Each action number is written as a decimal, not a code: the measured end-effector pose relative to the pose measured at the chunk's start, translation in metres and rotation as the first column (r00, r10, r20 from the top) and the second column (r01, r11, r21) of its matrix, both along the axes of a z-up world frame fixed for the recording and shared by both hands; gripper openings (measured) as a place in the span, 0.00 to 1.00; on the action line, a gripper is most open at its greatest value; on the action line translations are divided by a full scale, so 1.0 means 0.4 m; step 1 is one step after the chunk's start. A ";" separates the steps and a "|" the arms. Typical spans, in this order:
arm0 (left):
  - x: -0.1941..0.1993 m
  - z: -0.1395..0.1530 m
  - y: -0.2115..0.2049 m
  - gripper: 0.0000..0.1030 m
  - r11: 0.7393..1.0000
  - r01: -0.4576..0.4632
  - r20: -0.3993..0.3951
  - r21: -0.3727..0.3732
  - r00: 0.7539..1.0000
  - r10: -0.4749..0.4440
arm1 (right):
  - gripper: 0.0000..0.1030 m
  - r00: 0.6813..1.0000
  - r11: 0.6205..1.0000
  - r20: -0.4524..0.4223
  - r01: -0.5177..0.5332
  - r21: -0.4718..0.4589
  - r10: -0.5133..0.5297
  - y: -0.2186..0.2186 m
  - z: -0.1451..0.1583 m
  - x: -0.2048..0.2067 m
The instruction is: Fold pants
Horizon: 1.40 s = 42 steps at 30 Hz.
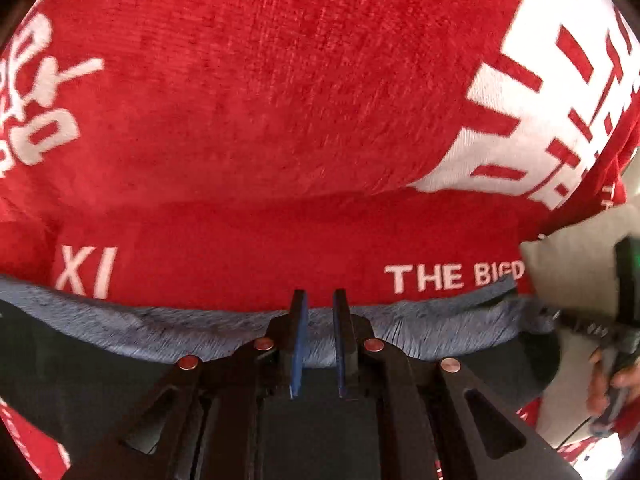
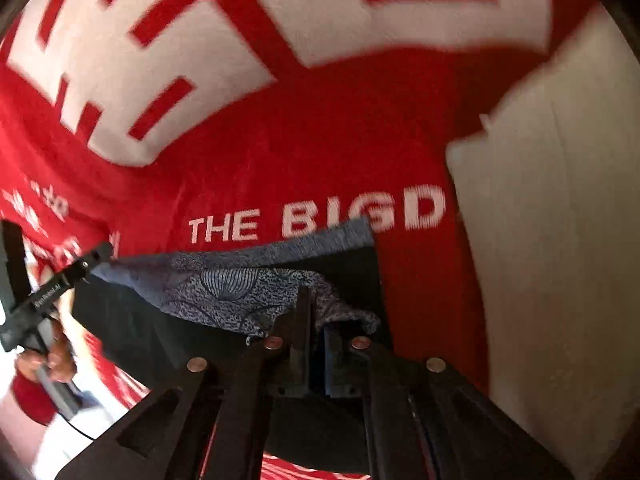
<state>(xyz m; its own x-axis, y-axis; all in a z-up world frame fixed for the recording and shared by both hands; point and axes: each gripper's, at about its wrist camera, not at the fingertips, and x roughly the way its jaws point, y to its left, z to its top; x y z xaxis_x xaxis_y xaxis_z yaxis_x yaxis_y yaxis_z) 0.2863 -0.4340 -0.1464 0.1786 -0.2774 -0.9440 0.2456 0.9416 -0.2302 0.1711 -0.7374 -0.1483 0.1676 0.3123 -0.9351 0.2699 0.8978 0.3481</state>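
Observation:
The pants (image 1: 160, 332) are dark cloth with a blue-grey patterned lining, held up over a red blanket. In the left wrist view my left gripper (image 1: 320, 300) has its blue-padded fingers close together on the waist edge. In the right wrist view my right gripper (image 2: 316, 312) is shut on a bunched corner of the patterned pants cloth (image 2: 224, 284). The pants hang stretched between the two grippers. The right gripper shows at the right edge of the left wrist view (image 1: 616, 332), and the left gripper at the left edge of the right wrist view (image 2: 52, 292).
A red blanket (image 1: 280, 100) with large white lettering covers the surface under the pants and also fills the right wrist view (image 2: 320, 152). A white pillow (image 2: 560, 220) lies at the right, seen small in the left wrist view (image 1: 568, 256).

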 end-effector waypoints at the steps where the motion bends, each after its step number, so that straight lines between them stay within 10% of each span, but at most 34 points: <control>1: -0.011 0.004 -0.001 0.12 1.000 0.015 0.007 0.017 1.000 -0.015 | 0.05 1.000 1.000 0.016 -0.022 -0.018 0.022 0.007 0.017 0.008; 6: -0.094 0.005 -0.028 0.15 0.993 0.103 -0.005 0.050 0.995 -0.103 | 0.14 0.997 0.997 0.040 -0.072 0.000 0.072 0.017 0.089 0.034; 7: -0.110 -0.001 -0.033 0.39 0.992 0.114 -0.016 0.047 0.993 -0.113 | 0.19 0.997 0.997 0.039 -0.071 0.007 0.071 0.017 0.094 0.032; 8: -0.131 -0.008 -0.038 0.70 0.992 0.119 -0.018 0.045 0.993 -0.118 | 0.40 0.997 0.998 0.037 -0.069 -0.001 0.069 0.019 0.099 0.028; 9: -0.147 -0.008 -0.047 0.75 0.992 0.119 -0.005 0.047 0.993 -0.118 | 0.72 0.997 0.998 0.037 -0.067 -0.009 0.067 0.016 0.102 0.008; 11: -0.178 -0.017 -0.070 0.75 0.986 0.155 0.006 0.057 0.988 -0.155 | 0.82 0.998 0.999 0.051 -0.047 -0.020 0.048 0.002 0.109 -0.002; 14: -0.202 -0.034 -0.090 0.75 0.982 0.169 -0.006 0.082 0.986 -0.169 | 0.72 0.999 0.996 0.037 -0.011 -0.093 0.014 -0.016 0.118 -0.023; 18: -0.187 -0.025 -0.107 0.75 0.984 0.162 0.020 0.074 0.986 -0.164 | 0.19 0.998 0.995 0.059 0.037 -0.091 -0.032 -0.022 0.118 -0.042; 25: -0.220 -0.125 -0.097 0.76 0.969 0.175 -0.043 0.173 0.985 -0.170 | 0.13 0.998 0.983 -0.052 -0.054 -0.174 0.045 0.040 -0.067 -0.056; 32: -0.169 -0.023 0.005 0.75 0.977 0.091 0.084 0.195 0.991 -0.109 | 0.18 0.999 0.984 0.016 -0.047 -0.171 0.050 0.070 0.012 -0.122; 38: -0.003 -0.140 0.130 0.76 0.916 -0.066 0.093 0.396 0.995 0.032 | 0.18 1.000 0.988 0.018 -0.003 -0.154 0.006 0.123 0.008 -0.141; 42: 0.009 -0.129 0.254 0.78 0.920 -0.090 0.102 0.383 0.993 0.055 | 0.18 0.999 0.986 0.038 0.019 -0.165 -0.013 0.174 0.041 -0.186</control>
